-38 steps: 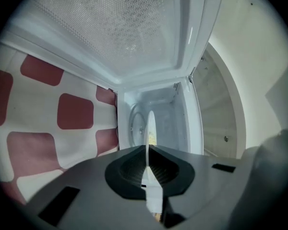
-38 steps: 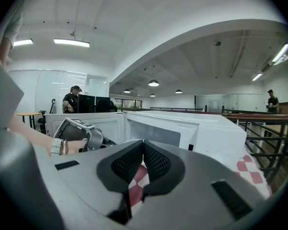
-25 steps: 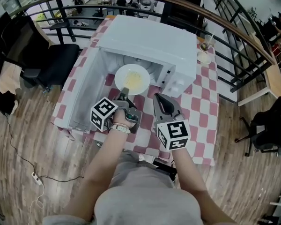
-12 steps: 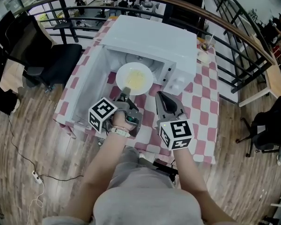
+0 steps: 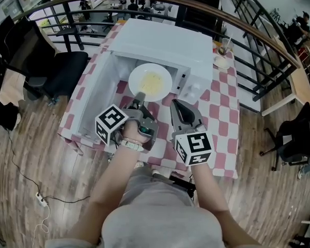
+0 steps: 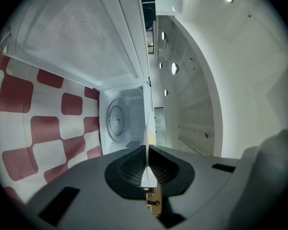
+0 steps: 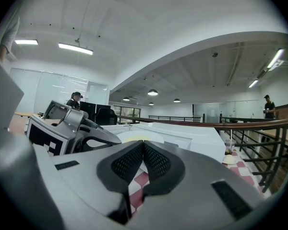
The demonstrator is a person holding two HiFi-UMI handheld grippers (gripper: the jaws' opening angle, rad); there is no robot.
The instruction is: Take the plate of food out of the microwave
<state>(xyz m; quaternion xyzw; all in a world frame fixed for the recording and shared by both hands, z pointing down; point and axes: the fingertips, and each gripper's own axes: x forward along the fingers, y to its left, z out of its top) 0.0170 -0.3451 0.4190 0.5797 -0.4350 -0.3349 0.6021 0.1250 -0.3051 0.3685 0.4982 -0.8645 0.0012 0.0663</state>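
We are in the withdrawal step. Our left tongs [image 5: 139, 99] are clenched on the near rim of the plate [image 5: 150, 81], which shows edge-on between the pads in the left gripper view. The plate, with its yellow food [image 5: 152, 80], hangs at the mouth of the microwave [image 5: 165, 43], off the bare turntable [image 6: 116, 120] inside. The door [image 5: 95, 99] stands open to the left. Our right tongs [image 5: 180, 109] are closed on nothing, just beside the left pair over the checked counter [image 5: 217, 118].

Next, we judge, the plate must be kept level, drawn fully clear of the opening and lowered onto the counter. A one-sided rim grip could let it tip.
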